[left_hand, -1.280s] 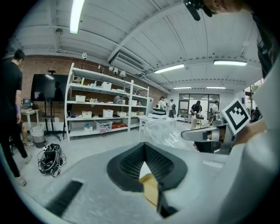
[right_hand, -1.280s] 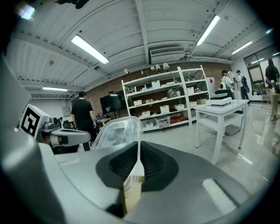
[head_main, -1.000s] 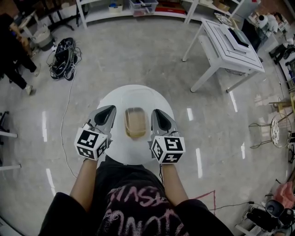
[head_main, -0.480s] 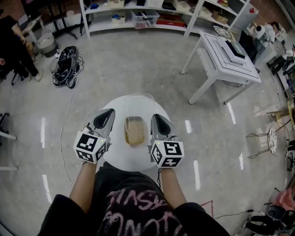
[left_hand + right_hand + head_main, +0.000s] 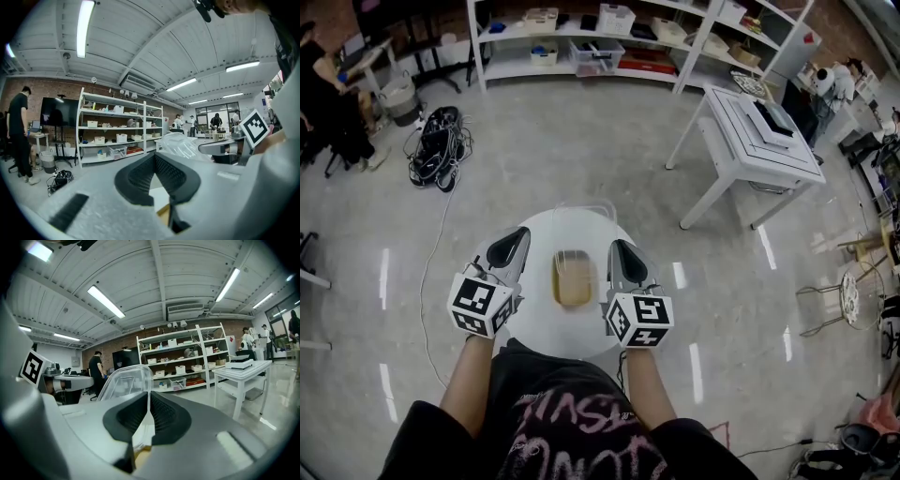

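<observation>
In the head view a round white tray [image 5: 534, 319] hangs above the floor, carried between my two grippers. A clear plastic container [image 5: 572, 277] with something tan inside sits at its middle. My left gripper [image 5: 508, 249] is shut on the tray's left rim, my right gripper [image 5: 624, 256] on its right rim. In the left gripper view the jaws [image 5: 153, 165] meet over the white rim, with the clear container [image 5: 182, 143] beyond them. In the right gripper view the jaws [image 5: 147, 414] pinch the thin rim, and the container's lid [image 5: 123, 380] stands up behind them.
A white table [image 5: 759, 122] with flat stacked items stands ahead to the right. White shelving [image 5: 600, 33] with bins runs along the far wall. A tangle of cables [image 5: 439, 141] lies on the floor ahead left, near a person in black [image 5: 328, 94]. A wire stool [image 5: 851, 295] is at the right.
The tray and both grippers have moved forward over the floor towards the shelving and point a little higher. Both grips are unchanged.
</observation>
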{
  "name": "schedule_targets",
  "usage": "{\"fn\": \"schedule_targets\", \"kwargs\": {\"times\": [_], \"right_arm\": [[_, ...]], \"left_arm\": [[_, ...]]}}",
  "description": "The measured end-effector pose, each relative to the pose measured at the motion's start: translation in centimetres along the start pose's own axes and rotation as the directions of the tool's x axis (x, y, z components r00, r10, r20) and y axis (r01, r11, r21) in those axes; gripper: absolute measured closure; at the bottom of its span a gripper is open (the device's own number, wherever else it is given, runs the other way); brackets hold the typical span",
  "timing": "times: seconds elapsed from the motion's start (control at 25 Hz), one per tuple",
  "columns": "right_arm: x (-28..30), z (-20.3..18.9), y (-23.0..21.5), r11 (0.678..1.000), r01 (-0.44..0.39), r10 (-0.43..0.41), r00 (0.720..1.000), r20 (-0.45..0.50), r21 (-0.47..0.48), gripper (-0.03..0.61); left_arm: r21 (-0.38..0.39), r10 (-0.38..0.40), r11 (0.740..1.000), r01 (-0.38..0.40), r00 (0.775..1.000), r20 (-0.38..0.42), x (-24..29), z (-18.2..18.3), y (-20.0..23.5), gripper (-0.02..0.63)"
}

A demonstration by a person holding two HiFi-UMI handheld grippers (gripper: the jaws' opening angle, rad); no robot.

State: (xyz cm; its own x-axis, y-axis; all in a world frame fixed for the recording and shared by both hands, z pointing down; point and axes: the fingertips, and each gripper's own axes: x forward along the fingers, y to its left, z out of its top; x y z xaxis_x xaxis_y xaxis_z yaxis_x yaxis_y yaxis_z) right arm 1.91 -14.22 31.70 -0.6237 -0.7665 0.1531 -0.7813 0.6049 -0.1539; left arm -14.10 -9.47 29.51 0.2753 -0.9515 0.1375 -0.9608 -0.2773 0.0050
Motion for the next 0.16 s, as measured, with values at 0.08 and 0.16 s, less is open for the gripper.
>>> {"fn": "schedule_targets", "kwargs": {"times": [0.08,0.16], "right_arm": [[0.03,0.16,0.16,1.000,0.000,0.000,1.000,0.005,-0.002,0.551],[0.01,0.30,0.28,1.000,0.001,-0.001,1.000,0.010,-0.004,0.551]], "left_arm": [[0.002,0.004,1.000,-0.004,1.000,0.004,-0.17,0.16,0.28,0.614],[0.004,0.008,1.000,-0.008,1.000,0.008,-0.30,0.33,0.52,0.614]]}}
